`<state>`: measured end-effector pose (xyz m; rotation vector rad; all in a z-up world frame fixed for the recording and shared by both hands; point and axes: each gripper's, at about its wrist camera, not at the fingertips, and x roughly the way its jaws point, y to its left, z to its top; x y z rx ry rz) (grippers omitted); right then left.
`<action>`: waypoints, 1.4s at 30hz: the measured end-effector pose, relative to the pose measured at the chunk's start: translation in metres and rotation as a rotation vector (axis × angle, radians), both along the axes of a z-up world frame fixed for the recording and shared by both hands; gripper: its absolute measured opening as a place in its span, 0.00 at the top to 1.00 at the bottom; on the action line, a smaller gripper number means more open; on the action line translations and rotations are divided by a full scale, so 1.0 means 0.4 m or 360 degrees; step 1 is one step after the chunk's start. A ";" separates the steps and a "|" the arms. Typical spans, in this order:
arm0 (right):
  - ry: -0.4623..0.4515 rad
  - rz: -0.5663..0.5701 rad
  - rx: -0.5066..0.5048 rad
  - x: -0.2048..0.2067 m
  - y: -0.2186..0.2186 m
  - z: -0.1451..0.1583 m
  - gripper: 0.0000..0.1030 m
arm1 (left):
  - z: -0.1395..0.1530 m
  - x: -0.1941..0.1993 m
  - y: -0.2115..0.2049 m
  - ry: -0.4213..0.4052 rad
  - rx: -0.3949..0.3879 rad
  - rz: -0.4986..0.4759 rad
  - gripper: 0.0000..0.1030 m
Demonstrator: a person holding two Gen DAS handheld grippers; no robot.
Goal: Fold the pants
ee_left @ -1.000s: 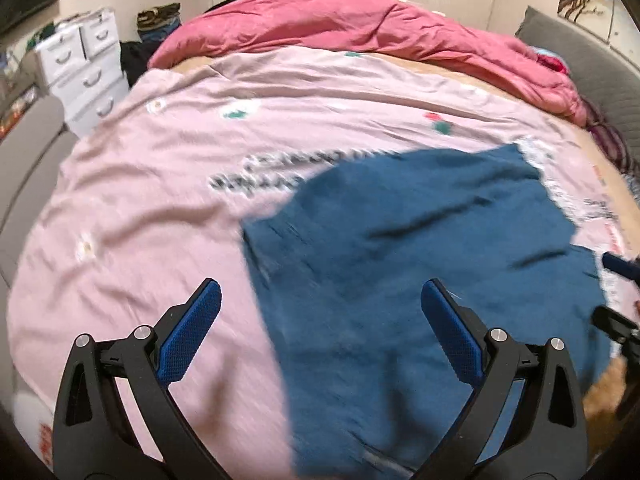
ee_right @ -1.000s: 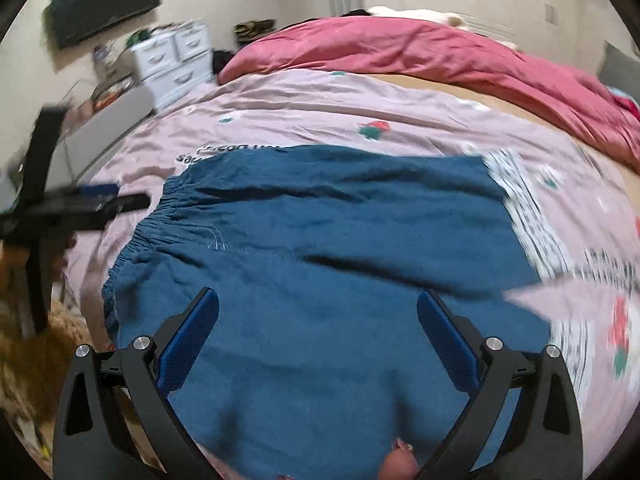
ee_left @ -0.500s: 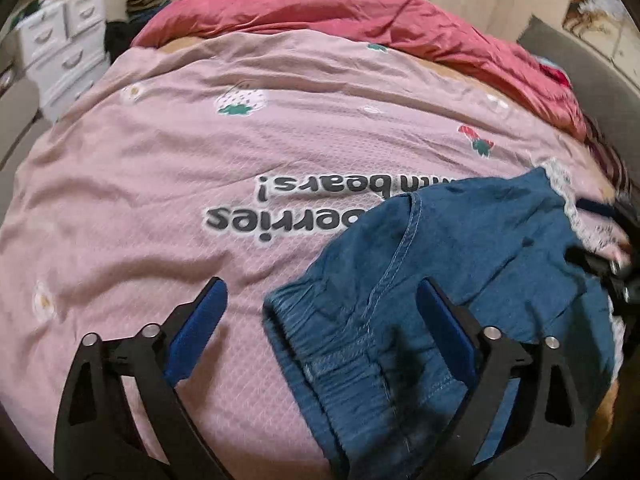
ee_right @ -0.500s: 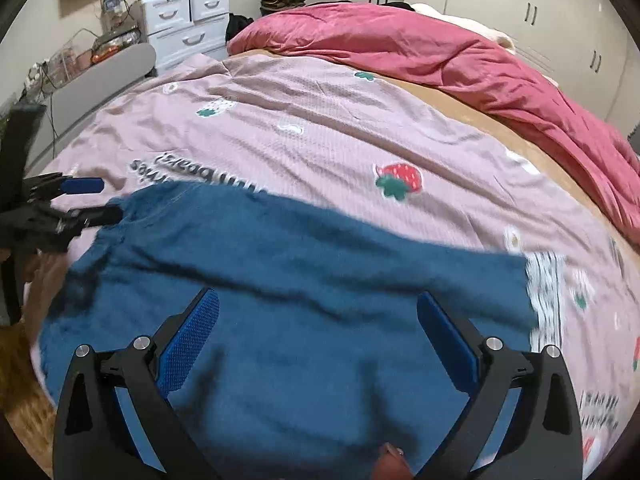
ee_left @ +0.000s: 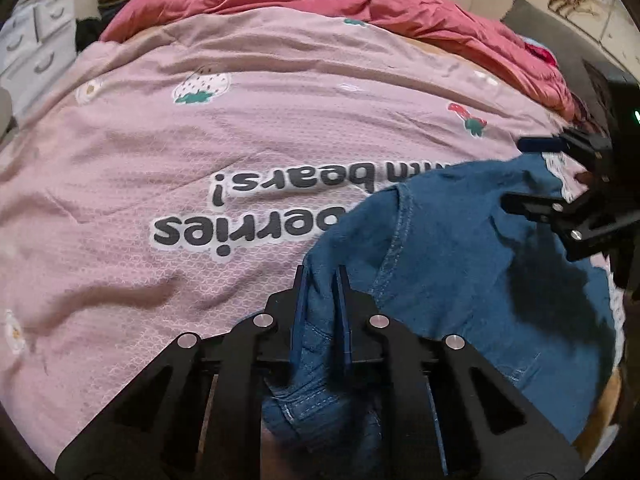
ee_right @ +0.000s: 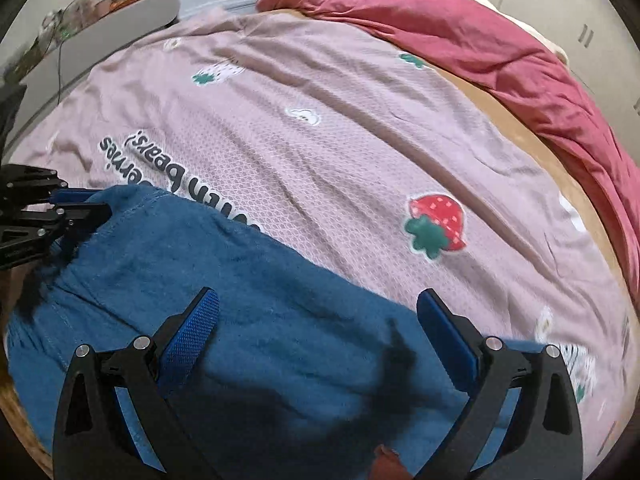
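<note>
Pants [ee_left: 460, 280], blue denim, are spread at the near edge of a bed [ee_right: 360, 140] covered by a pink strawberry-print sheet, a red quilt [ee_right: 480, 40] bunched at the far side. The gathered waistband corner is being pinched as the left claw [ee_left: 320, 292] closes. The right claw [ee_right: 318, 316] is held spread wide above the cloth. Bare sheet is seen beyond.

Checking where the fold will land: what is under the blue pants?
The blue pants lie on the pink strawberry-print blanket, which shows all around their far edge. What is directly beneath them is covered. The left gripper is closing on their waistband.
</note>
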<state>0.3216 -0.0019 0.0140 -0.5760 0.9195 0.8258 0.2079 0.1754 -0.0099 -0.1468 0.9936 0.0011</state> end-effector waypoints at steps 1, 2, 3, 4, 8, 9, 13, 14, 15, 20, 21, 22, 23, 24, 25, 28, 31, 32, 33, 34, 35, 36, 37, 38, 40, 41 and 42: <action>-0.0007 0.0027 -0.0003 -0.001 0.005 -0.001 0.04 | 0.002 -0.003 -0.004 -0.0007 0.0008 -0.0014 0.96; -0.0024 0.0053 -0.0008 -0.002 0.013 -0.002 0.05 | 0.008 -0.009 -0.006 -0.0016 0.0008 -0.0019 0.96; -0.0043 0.0087 -0.0027 -0.001 0.023 -0.004 0.05 | 0.012 -0.010 -0.004 -0.0023 -0.0001 -0.0021 0.97; -0.0051 0.0103 -0.0038 0.004 0.030 -0.005 0.05 | 0.019 -0.015 -0.001 -0.0040 -0.0009 -0.0019 0.97; -0.0012 0.0201 -0.0066 0.018 0.061 -0.010 0.15 | 0.062 -0.051 0.015 -0.0136 -0.0054 -0.0010 0.97; -0.0010 0.0229 -0.0090 0.017 0.071 -0.015 0.18 | 0.072 -0.060 0.013 -0.0160 -0.0060 -0.0012 0.97; 0.0019 0.0339 -0.0151 0.002 0.108 -0.039 0.40 | 0.101 -0.090 -0.014 -0.0231 -0.0017 -0.0062 0.97; 0.0045 0.0364 -0.0156 -0.004 0.114 -0.047 0.57 | 0.103 -0.091 -0.017 -0.0233 -0.0022 -0.0077 0.97; 0.0070 0.0379 -0.0152 -0.009 0.118 -0.051 0.66 | 0.103 -0.091 -0.018 -0.0230 -0.0025 -0.0078 0.97; -0.0008 0.0282 -0.0067 -0.058 0.090 -0.029 0.91 | 0.108 -0.093 -0.017 -0.0240 0.0009 -0.0064 0.97; -0.0015 0.0257 -0.0047 -0.065 0.080 -0.020 0.94 | 0.111 -0.093 -0.017 -0.0243 0.0010 -0.0064 0.97; -0.0039 0.0228 -0.0021 -0.077 0.067 -0.008 0.94 | 0.111 -0.096 -0.017 -0.0246 0.0021 -0.0058 0.97; -0.0056 0.0208 0.0000 -0.086 0.054 0.003 0.95 | 0.110 -0.097 -0.022 -0.0247 0.0058 -0.0056 0.97; -0.0072 0.0193 0.0020 -0.095 0.043 0.013 0.96 | 0.108 -0.098 -0.027 -0.0246 0.0081 -0.0061 0.97; -0.0091 0.0175 0.0048 -0.108 0.028 0.026 0.96 | 0.106 -0.097 -0.027 -0.0245 0.0087 -0.0060 0.97; -0.0108 0.0117 0.0134 -0.134 -0.014 0.057 0.97 | 0.105 -0.104 -0.039 -0.0246 0.0104 -0.0079 0.97; -0.0140 0.0072 0.0246 -0.176 -0.061 0.091 0.97 | 0.120 -0.125 -0.051 -0.0284 0.0091 -0.0109 0.97; -0.0150 0.0058 0.0283 -0.195 -0.077 0.101 0.97 | 0.128 -0.138 -0.056 -0.0304 0.0086 -0.0124 0.97; -0.0151 0.0045 0.0309 -0.206 -0.088 0.107 0.97 | 0.135 -0.152 -0.062 -0.0325 0.0080 -0.0141 0.97; -0.0155 0.0030 0.0338 -0.232 -0.107 0.115 0.97 | 0.143 -0.170 -0.068 -0.0348 0.0073 -0.0161 0.97; -0.0161 0.0023 0.0361 -0.254 -0.122 0.119 0.97 | 0.148 -0.185 -0.073 -0.0361 0.0062 -0.0176 0.97; -0.0165 0.0019 0.0378 -0.271 -0.138 0.123 0.97 | 0.154 -0.199 -0.078 -0.0369 0.0056 -0.0184 0.97; -0.0167 0.0019 0.0393 -0.298 -0.155 0.124 0.97 | 0.160 -0.216 -0.084 -0.0379 0.0050 -0.0191 0.97; -0.0162 0.0022 0.0400 -0.323 -0.168 0.123 0.97 | 0.167 -0.241 -0.094 -0.0396 0.0044 -0.0204 0.97; -0.0172 0.0022 0.0418 -0.363 -0.191 0.120 0.97 | 0.172 -0.283 -0.117 -0.0431 0.0062 -0.0228 0.97; -0.0159 0.0025 0.0436 -0.381 -0.207 0.118 0.97 | 0.171 -0.310 -0.134 -0.0449 0.0078 -0.0244 0.97; -0.0149 0.0017 0.0453 -0.397 -0.222 0.115 0.96 | 0.164 -0.330 -0.145 -0.0454 0.0075 -0.0259 0.97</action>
